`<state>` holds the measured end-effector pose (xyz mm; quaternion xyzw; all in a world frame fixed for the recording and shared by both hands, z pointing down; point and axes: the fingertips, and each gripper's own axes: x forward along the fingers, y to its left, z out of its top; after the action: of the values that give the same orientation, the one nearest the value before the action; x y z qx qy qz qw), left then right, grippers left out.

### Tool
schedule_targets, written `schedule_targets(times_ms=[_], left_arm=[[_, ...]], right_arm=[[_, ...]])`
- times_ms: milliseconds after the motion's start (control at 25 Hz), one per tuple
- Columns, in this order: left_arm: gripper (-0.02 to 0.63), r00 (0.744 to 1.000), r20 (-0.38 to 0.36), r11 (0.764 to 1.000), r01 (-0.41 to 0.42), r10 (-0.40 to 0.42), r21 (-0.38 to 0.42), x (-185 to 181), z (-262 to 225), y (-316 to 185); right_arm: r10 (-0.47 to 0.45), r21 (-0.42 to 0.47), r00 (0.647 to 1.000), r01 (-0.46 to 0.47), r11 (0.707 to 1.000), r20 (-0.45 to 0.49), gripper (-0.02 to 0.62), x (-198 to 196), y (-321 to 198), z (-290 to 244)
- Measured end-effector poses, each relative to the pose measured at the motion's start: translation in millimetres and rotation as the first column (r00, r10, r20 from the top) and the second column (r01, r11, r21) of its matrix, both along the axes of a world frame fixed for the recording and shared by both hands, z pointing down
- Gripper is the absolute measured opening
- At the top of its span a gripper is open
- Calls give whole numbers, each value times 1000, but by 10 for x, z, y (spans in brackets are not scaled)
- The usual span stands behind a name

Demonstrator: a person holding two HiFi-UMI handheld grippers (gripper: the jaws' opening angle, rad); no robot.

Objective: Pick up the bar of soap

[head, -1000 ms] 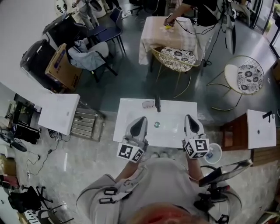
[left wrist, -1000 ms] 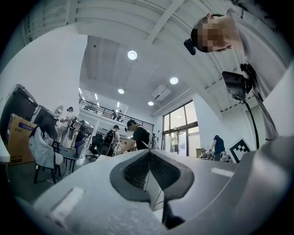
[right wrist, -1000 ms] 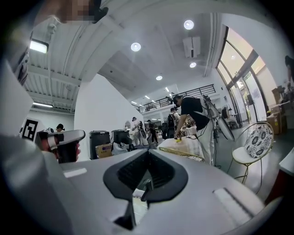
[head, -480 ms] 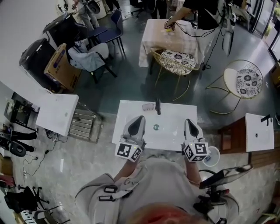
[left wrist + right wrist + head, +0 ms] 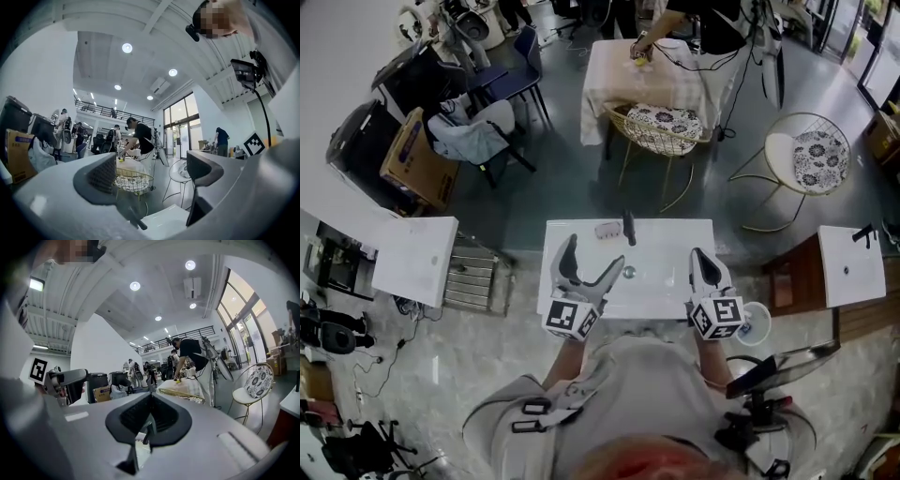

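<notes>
In the head view a pale bar of soap (image 5: 607, 229) lies on the back rim of a white sink (image 5: 661, 281), just left of the dark faucet (image 5: 628, 225). My left gripper (image 5: 592, 258) hovers over the sink's left side, short of the soap. Its jaws have just been opening and stand open with nothing between them. In the left gripper view (image 5: 152, 177) the faucet (image 5: 136, 220) shows between the spread jaws; the soap is hidden there. My right gripper (image 5: 705, 264) is shut over the sink's right edge, its pads together (image 5: 149, 420).
Beyond the sink stand a wire chair with a patterned cushion (image 5: 661, 120) and a cloth-covered table (image 5: 623, 66) with a person working at it. Another chair (image 5: 811, 155) is at the right. Further white sinks sit at left (image 5: 412, 258) and right (image 5: 853, 262).
The left gripper's jaws have spread from shut to wide open. It has shifted slightly over the sink. The right gripper has stayed put.
</notes>
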<state>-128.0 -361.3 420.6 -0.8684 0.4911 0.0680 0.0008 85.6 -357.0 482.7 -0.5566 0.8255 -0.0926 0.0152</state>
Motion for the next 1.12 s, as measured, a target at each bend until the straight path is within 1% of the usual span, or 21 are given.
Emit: schedule_targets(times_ms=[120,240,360,440,560,600,720,840,920,960,1040,1080,1120], left_arm=[[463,998,13,998,-63,63,-12,6,114,-31],[463,994,37,995,-100,101,-26,-20,177,-80],[463,984,67,986,-159,163,-51,-44,283,-200],[462,970,84,971,-219,227,-91,-61,409,-291],[458,945,86,940,-301,317,-158,-133,653,-441],[432,939,90,932,-313,333,-182,-179,747,-502],[430,923,125,910,-325,365,-257,-306,1046,-731],[430,895,174,881,-341,411,-327,-331,1340,-962],[430,876,202,866,-349,437,-359,-324,1475,-1106],[430,868,221,862,-348,445,-369,-314,1525,-1179],[430,846,284,862,-330,451,-386,-288,1621,-1310],[430,831,323,862,-317,453,-395,-280,1665,-1359],[430,810,363,861,-306,460,-407,-276,1704,-1394]], right_arm=[[4,-8,1000,-4,1000,0,2,-7,19,39],[8,-6,1000,-8,1000,-3,3,-8,21,48],[14,0,1000,-14,1000,1,2,-3,-14,54],[20,-4,1000,-20,1000,4,2,-3,-2,69],[29,-14,1000,-29,999,-5,2,12,58,69],[32,-17,999,-32,999,-8,2,18,76,66],[47,-22,999,-47,999,-11,2,60,102,74],[69,-31,997,-70,997,-21,2,140,116,106],[81,-33,996,-82,996,-25,2,180,128,116],[88,-33,996,-89,995,-25,2,202,134,120],[102,-33,994,-103,994,-25,2,260,142,128],[109,-32,994,-109,993,-25,2,289,144,128],[116,-31,993,-116,993,-24,2,316,145,128]])
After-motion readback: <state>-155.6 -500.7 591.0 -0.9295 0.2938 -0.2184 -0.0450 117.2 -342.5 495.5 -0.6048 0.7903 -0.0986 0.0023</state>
